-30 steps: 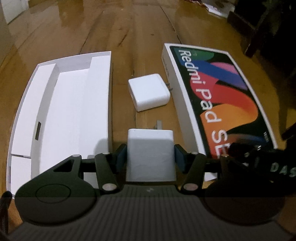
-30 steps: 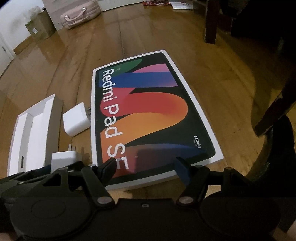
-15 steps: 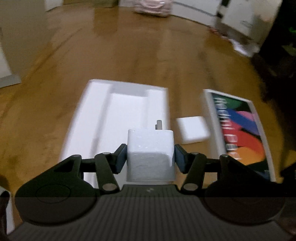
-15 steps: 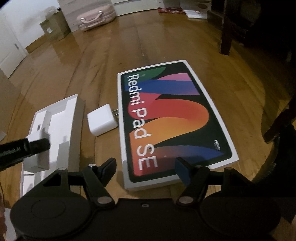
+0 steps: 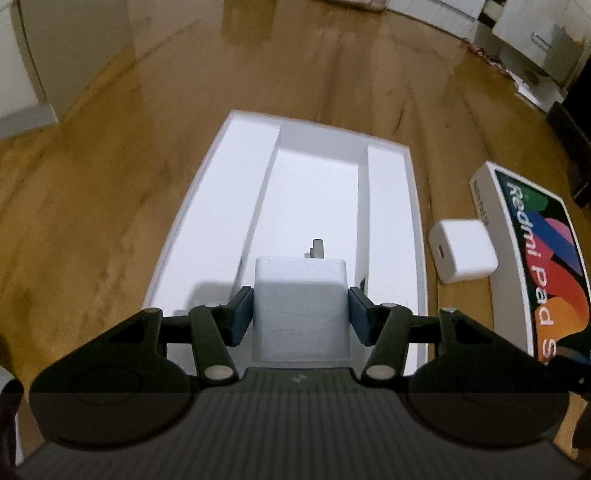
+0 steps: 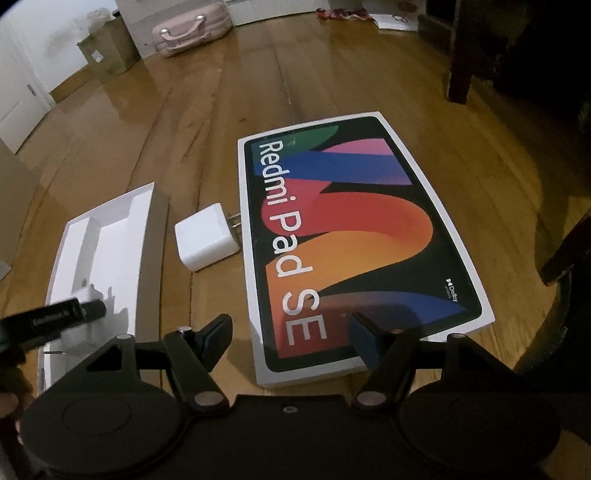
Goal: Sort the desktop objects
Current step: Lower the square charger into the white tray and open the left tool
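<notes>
My left gripper [image 5: 301, 308] is shut on a white charger [image 5: 301, 310], prongs pointing forward, held over the near end of the open white box tray [image 5: 314, 192]. A second white charger [image 5: 463, 250] lies on the floor between the tray and the Redmi Pad SE box lid [image 5: 546, 266]. In the right wrist view my right gripper [image 6: 290, 336] is open and empty above the near edge of the lid [image 6: 354, 236]. The second charger [image 6: 207, 242] and the tray [image 6: 99, 266] lie to its left, with the left gripper's body [image 6: 55, 319] over the tray.
Everything sits on a glossy wooden floor [image 6: 207, 122]. A pink suitcase [image 6: 190, 31] and a cardboard box [image 6: 107, 51] stand far back. A dark furniture leg [image 6: 461, 55] stands at the right, white furniture [image 5: 22, 74] at the left.
My left gripper has carried the held charger left, from beside the lid to over the white tray. My right gripper has drawn back and risen a little, still open.
</notes>
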A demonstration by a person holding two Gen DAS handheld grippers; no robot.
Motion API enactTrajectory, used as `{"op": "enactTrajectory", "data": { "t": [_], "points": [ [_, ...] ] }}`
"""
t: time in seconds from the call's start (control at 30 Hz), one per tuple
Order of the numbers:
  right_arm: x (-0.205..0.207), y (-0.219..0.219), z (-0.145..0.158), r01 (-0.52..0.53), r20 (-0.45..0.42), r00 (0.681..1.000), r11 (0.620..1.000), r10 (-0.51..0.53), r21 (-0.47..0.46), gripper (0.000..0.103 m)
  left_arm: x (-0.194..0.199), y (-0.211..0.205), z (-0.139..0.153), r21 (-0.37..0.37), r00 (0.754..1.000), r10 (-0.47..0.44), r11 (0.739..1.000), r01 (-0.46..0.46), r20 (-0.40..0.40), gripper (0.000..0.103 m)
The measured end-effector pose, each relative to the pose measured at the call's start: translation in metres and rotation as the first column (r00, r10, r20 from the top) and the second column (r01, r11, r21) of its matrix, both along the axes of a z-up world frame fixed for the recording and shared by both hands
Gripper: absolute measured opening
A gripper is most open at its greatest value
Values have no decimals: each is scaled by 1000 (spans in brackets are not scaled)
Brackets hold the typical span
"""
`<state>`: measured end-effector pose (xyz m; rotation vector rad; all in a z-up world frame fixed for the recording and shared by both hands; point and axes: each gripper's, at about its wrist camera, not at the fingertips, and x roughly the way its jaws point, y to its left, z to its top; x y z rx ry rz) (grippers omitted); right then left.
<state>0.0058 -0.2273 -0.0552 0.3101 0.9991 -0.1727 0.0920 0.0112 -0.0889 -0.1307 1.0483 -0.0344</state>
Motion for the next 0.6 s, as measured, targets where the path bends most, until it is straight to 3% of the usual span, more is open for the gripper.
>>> {"op": "enactTrajectory", "data": {
  "t": [0.33, 0.43, 0.47, 0.6],
  "points": [
    [-1, 6, 2, -26, 9, 1000, 1000, 26, -8, 74, -6, 0, -5, 7, 999, 11, 1000, -11, -31, 56],
    [-1, 6, 2, -38, 10, 999, 999, 38, -9, 74, -12, 0, 16, 11, 1000, 8, 1000, -8, 17, 72],
    [-1, 6, 3, -44, 20, 999, 999, 44, -9, 74, -14, 0, 23, 22, 999, 5, 1000, -6, 34, 81],
    [-5, 9, 10, -73, 81, 994, 997, 72, 6, 74, -23, -2, 53, 68, 996, 4, 998, -10, 85, 92]
  ]
}}
